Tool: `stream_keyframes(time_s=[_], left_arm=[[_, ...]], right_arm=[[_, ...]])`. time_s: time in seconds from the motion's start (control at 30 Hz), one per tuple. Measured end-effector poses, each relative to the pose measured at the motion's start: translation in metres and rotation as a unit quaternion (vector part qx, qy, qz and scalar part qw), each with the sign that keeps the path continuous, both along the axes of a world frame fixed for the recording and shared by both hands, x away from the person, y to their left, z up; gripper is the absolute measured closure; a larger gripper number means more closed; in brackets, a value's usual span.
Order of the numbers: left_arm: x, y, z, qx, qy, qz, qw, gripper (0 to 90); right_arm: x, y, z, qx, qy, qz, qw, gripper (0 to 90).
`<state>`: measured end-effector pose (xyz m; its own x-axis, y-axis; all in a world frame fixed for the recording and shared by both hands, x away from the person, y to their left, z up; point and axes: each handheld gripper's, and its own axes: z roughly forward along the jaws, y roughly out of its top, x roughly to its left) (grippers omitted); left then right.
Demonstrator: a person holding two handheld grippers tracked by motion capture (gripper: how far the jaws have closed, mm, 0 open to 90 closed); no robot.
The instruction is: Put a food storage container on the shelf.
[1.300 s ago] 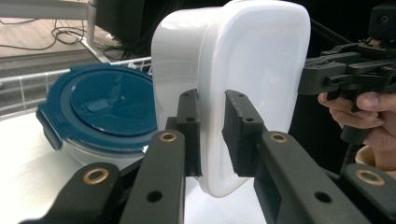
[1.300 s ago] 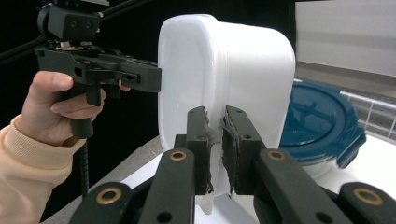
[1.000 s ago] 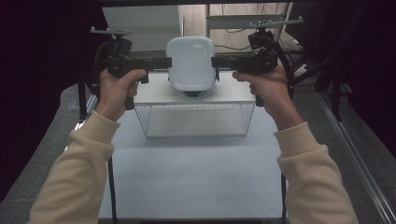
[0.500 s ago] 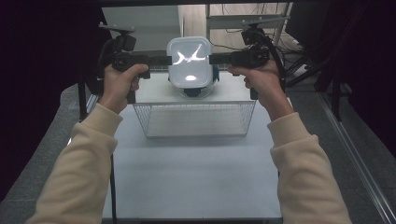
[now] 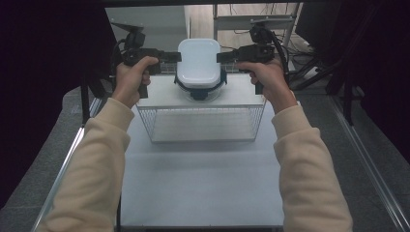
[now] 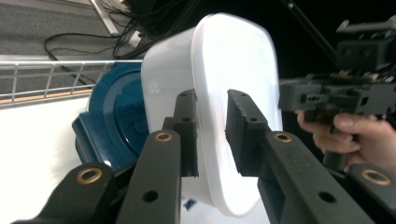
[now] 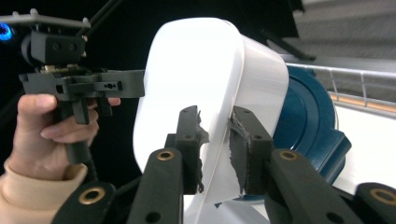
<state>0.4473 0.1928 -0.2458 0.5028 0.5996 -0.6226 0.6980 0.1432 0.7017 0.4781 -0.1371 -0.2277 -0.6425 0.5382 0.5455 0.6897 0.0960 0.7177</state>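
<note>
So both grippers were up at 12 o'clock of the table [image 5: 203,193], each pinching one side of a white lid [image 5: 198,60] held off the container below. The left gripper [image 5: 176,56] came in from 9 o'clock of the lid, the right gripper [image 5: 220,56] from 3 o'clock, jaws of each clamped on the lid's rim w/ the thin edge between the pads. In the left gripper view its two black jaws [image 6: 210,130] sat close together on the lid's [image 6: 233,107] flange, lid standing on edge in that frame (camera turned w/ the hand). Same story in the right gripper view: jaws [image 7: 217,149] closed on the lid [image 7: 201,93], pad rubber looking torn and ragged there.

Under the lid sat a dark blue container [image 5: 200,89], its rim and latch tabs poking out just below the white. It rested on the white table past the wire basket [image 5: 200,123], which stood at center, toward 12 o'clock. Blue body [image 6: 116,121] also visible in the left gripper view, right behind the lid, and again in the right gripper view [image 7: 308,126]. Whether lid and container still touched, couldn't tell.

The person's left hand [image 5: 133,79] and right hand [image 5: 268,79] gripped the handles, cream sleeves [image 5: 92,164] running back to 6 o'clock.
</note>
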Motion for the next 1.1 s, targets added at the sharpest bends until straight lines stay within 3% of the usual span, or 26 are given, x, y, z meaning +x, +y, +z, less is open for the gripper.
stream_keyframes(time_s=[0.1, 0.2, 0.37, 0.53, 0.67, 0.73, 0.83, 0.93, 1.07, 1.1], left_arm=[[0.010, 0.002, -0.006, -0.025, 0.016, 0.003, 0.9996, 74.3], [0.019, 0.003, -0.012, -0.044, 0.029, 0.007, 0.9986, 74.0], [0.028, 0.004, -0.020, -0.063, 0.046, 0.011, 0.9969, 72.8], [0.030, 0.003, -0.025, -0.070, 0.051, 0.018, 0.9961, 70.3], [0.030, 0.001, -0.027, -0.070, 0.048, 0.023, 0.9961, 65.5], [0.029, -0.001, -0.027, -0.060, 0.040, 0.023, 0.9971, 60.7], [0.023, -0.004, -0.021, -0.030, 0.010, 0.037, 0.9988, 46.9], [0.013, -0.003, -0.015, -0.021, -0.015, 0.031, 0.9992, 35.5], [-0.006, -0.003, -0.009, 0.018, -0.055, 0.031, 0.9978, 28.3], [-0.009, -0.002, -0.008, 0.022, -0.062, 0.032, 0.9973, 27.5]], right_arm=[[0.012, -0.002, -0.007, 0.028, 0.033, -0.007, 0.9990, 71.4], [0.020, -0.004, -0.012, 0.043, 0.051, -0.014, 0.9977, 69.7], [0.029, -0.004, -0.020, 0.056, 0.072, -0.026, 0.9955, 66.5], [0.036, -0.003, -0.027, 0.069, 0.088, -0.035, 0.9931, 64.7], [0.035, -0.002, -0.027, 0.068, 0.077, -0.043, 0.9938, 62.6], [0.033, 0.000, -0.027, 0.055, 0.062, -0.051, 0.9953, 50.7], [0.027, 0.001, -0.024, 0.059, 0.038, -0.055, 0.9960, 39.4], [0.017, 0.000, -0.019, 0.058, 0.001, -0.054, 0.9969, 31.8], [-0.001, -0.003, -0.013, 0.050, -0.054, -0.044, 0.9963, 28.1], [-0.010, -0.005, -0.012, 0.046, -0.076, -0.042, 0.9951, 27.1]])
